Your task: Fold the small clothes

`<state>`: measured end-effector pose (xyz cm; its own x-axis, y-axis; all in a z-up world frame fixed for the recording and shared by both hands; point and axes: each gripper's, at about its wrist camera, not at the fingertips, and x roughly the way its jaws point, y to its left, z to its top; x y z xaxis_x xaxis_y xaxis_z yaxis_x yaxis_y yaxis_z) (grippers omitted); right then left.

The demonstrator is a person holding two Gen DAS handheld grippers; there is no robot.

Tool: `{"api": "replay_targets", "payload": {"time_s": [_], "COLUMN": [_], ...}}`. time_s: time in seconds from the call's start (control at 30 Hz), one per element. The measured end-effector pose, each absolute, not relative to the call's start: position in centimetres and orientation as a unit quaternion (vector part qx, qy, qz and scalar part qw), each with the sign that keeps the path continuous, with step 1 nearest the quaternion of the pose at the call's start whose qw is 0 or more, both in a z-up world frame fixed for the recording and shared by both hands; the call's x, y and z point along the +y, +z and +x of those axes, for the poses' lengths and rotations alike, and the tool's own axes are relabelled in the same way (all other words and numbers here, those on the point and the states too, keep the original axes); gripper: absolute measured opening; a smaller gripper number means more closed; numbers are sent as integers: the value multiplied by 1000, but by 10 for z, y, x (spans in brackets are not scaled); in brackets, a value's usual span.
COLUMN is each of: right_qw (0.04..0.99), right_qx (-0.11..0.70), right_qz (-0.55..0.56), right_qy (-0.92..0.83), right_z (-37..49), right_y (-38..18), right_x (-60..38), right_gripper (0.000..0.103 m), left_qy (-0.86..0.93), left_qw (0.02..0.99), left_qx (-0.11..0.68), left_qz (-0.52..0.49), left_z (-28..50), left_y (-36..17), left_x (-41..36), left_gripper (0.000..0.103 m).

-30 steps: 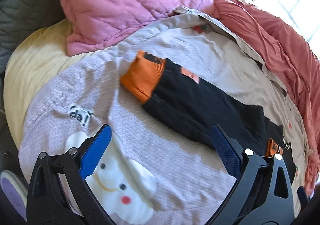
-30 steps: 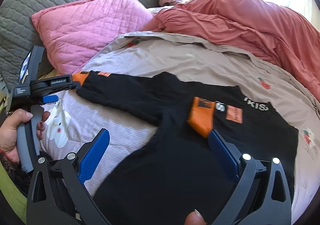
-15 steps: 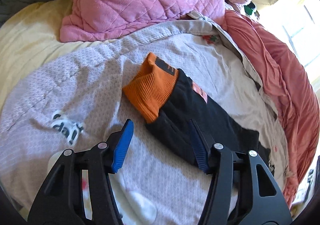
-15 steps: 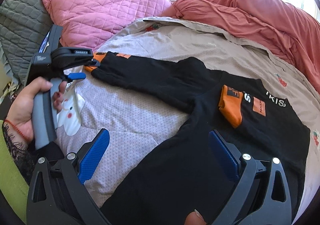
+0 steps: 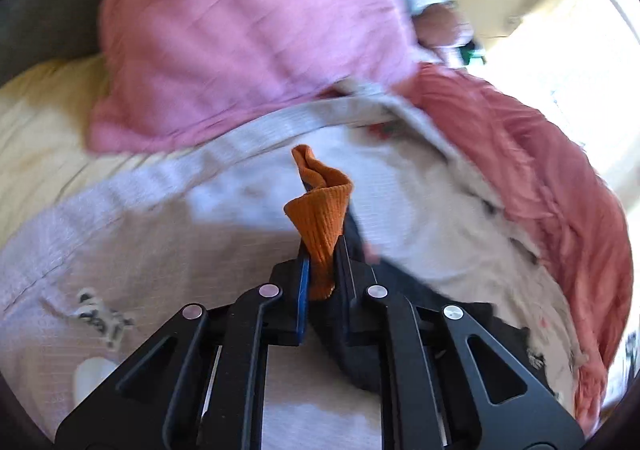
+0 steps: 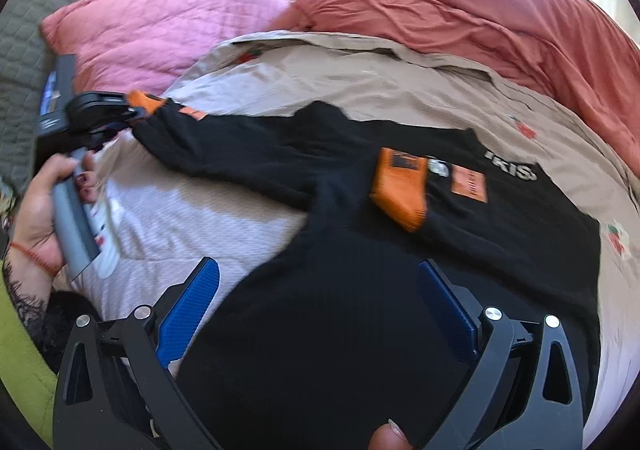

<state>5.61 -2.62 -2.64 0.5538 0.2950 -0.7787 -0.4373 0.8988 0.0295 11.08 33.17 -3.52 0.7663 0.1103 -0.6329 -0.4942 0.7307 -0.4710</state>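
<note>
Two blue-padded jaws of the left gripper (image 5: pixel 320 270) fill the bottom of the left wrist view, and they have just been closing: they now stand together, clamped on the orange cuff (image 5: pixel 322 210) of a black sweatshirt (image 5: pixel 352 346). The cuff stands up crumpled above the pads, and the black sleeve runs down and to the right behind the gripper's frame. Beneath it lies a pale lilac blanket (image 5: pixel 140 250) on the bed, with a pink quilted pillow (image 5: pixel 240 34) beyond and a salmon-red cover (image 5: pixel 552 186) bunched along the right; this view is blurred. Seen from the right wrist, the right gripper (image 6: pixel 318 304) hovers over the lower body of the black sweatshirt (image 6: pixel 340 330) with its jaws wide apart and nothing between the pads. The sweatshirt lies spread on the blanket (image 6: pixel 168 218), one sleeve stretched out to the left, where the left gripper (image 6: pixel 132 112) pinches its orange cuff (image 6: pixel 146 102). A hand (image 6: pixel 40 210) grips that tool's grey handle. The other sleeve is folded in over the chest, its orange cuff (image 6: pixel 400 186) lying beside an orange patch and white lettering. The pink pillow (image 6: pixel 160 26) and the salmon-red cover (image 6: pixel 480 22) lie at the far side of the bed, and a fingertip shows at the bottom edge.
</note>
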Motion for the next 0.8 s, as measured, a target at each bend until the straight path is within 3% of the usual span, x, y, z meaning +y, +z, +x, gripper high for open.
{"api": "replay_targets", "payload": {"time_s": [0.23,0.57,0.67,0.8], "right_qw": [891,895,892,887], "right_qx": [424,440,446,454], "right_qz": [-48,6,16,25], "right_qy": [152,74,70,73], "right_z": [65,75,79,87], "right_y": [-16,-22,-24,-24], "right_x": [-83,-155,-159,-151], "right_gripper": [98,98,98,98], "left_qy": [25,-123,-149,-203], "left_qw": [916,891,877,861], "left_qx": [304,403,419,423], "left_qz": [-263,-170,-183,-198], "left_z": [137,165,166,168], "left_y": [-9,-60,-69,-66], "left_x": [236,130,131,126], "left_gripper": [6,7,12,31]}}
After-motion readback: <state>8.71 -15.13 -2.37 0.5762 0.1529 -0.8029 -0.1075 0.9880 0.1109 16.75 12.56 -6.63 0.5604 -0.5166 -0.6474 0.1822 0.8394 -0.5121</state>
